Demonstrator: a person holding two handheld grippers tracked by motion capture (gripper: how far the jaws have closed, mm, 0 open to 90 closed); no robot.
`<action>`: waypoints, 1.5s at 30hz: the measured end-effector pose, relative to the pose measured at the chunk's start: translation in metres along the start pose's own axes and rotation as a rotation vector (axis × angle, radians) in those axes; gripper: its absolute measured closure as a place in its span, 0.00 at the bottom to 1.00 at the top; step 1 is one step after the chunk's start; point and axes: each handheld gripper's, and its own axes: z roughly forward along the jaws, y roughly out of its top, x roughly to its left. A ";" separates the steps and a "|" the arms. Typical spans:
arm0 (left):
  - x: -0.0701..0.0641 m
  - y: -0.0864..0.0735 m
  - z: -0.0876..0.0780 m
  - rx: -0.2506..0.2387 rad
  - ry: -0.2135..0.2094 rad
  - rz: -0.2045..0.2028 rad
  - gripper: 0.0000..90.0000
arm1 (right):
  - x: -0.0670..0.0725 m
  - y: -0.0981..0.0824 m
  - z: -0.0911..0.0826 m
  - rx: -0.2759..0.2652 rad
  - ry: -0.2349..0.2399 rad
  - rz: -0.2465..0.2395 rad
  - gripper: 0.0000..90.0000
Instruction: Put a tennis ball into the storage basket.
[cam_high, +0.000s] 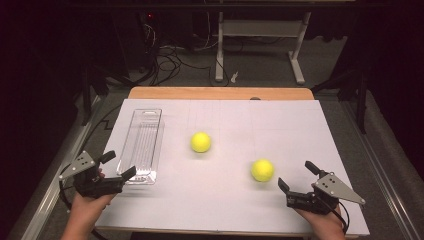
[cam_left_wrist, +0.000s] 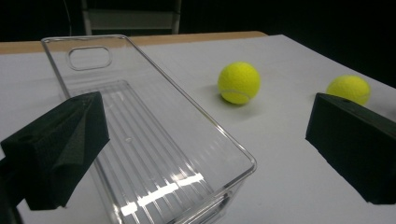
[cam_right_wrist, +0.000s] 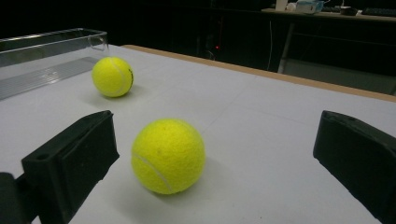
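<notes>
the right gripper (cam_high: 295, 179) is spread wide, empty, with the near tennis ball (cam_high: 262, 170) just ahead of its jaws, not touching. the far tennis ball (cam_high: 201, 142) lies beyond it, beside the clear plastic tray (cam_high: 141, 146). the left gripper (cam_high: 119, 165), also spread, straddles the tray's near end.

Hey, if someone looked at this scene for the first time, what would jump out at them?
Two bright yellow tennis balls on the white table: one near the middle, one nearer the right hand-held gripper, lying just ahead of its open jaws. At the left, a clear plastic tray lies lengthwise, its near end in front of the open left hand-held gripper.
</notes>
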 end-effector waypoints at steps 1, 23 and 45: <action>0.002 0.002 -0.002 -0.016 0.004 -0.012 0.01 | 0.000 0.000 0.000 0.000 -0.001 0.000 0.00; 0.014 0.014 -0.015 -0.053 -0.006 -0.044 0.01 | -0.001 0.000 0.000 -0.002 -0.004 0.002 0.00; 0.022 -0.001 -0.009 0.103 0.096 -0.007 0.02 | -0.001 0.000 0.000 -0.003 -0.008 0.001 0.00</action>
